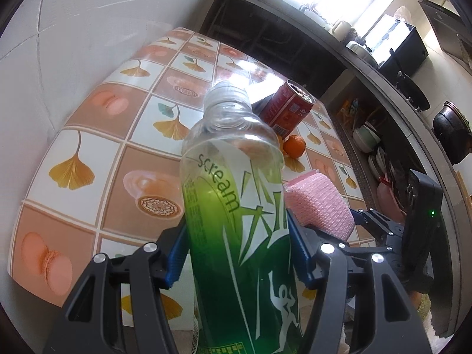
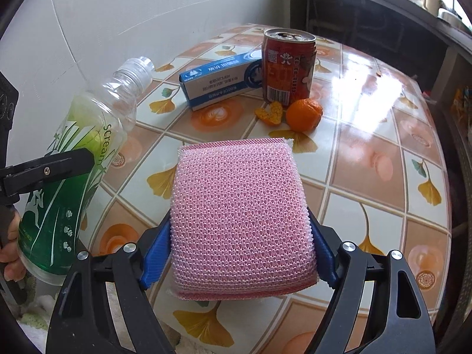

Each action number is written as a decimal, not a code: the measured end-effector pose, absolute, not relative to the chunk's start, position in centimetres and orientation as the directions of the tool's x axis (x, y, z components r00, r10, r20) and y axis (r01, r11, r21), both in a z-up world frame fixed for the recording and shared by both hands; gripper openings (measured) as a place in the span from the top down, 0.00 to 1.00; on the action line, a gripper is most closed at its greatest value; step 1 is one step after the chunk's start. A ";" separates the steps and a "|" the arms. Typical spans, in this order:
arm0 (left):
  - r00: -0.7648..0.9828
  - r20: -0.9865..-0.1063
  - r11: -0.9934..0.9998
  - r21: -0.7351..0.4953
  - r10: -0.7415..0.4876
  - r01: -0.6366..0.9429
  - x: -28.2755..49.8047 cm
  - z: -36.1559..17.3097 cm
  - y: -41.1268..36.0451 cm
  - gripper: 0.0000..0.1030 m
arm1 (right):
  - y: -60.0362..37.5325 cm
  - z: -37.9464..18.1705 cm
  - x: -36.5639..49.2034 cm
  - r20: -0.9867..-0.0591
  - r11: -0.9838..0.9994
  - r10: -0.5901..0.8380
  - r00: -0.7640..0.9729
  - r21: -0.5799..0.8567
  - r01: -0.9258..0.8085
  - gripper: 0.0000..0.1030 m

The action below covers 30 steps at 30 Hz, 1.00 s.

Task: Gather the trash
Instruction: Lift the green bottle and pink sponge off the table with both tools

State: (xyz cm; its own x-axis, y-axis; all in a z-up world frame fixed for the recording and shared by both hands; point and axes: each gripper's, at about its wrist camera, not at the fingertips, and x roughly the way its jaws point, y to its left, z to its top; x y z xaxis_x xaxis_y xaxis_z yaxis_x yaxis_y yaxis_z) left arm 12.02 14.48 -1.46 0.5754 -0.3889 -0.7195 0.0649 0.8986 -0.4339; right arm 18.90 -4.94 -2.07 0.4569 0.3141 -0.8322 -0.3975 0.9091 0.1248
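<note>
My left gripper is shut on a clear plastic bottle with a green "scream" label, held tilted above the table; its blue pads press both sides. In the right wrist view the same bottle hangs at the left. My right gripper has its pads against both sides of a pink mesh sponge, which it holds over the table. Behind the sponge a red drink can stands upright, a blue and white box lies beside it, and an orange and a peel scrap lie in front.
The table has a glossy cloth with ginkgo leaves and sweets and stands against a white wall. To the right runs a dark kitchen counter with shelves of dishes under it. A hand grips the left tool's handle.
</note>
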 end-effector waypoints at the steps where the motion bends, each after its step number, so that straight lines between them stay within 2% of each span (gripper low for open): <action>1: 0.581 -0.717 0.900 -0.430 -0.386 0.067 11.9 -1.3 14.5 0.44 | -5.0 -1.9 18.8 -0.830 0.909 0.316 0.461 0.126 -0.396 0.26; 13: 0.635 -0.696 0.928 -0.361 -0.336 0.095 11.0 0.1 13.9 0.44 | -5.6 -1.3 18.6 -0.811 0.913 0.341 0.475 0.166 -0.373 0.26; 30: 0.672 -0.662 0.937 -0.310 -0.332 0.158 10.1 2.1 11.6 0.44 | -9.6 1.5 16.8 -0.749 0.925 0.364 0.553 0.225 -0.305 0.26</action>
State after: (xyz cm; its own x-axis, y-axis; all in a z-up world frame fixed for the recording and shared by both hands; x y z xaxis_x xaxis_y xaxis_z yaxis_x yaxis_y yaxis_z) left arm 10.08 11.63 2.11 0.6716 -0.3323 -0.6622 0.1582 0.9375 -0.3100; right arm 16.82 -9.58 1.52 0.5534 0.3644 -0.7490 -0.3047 0.9255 0.2251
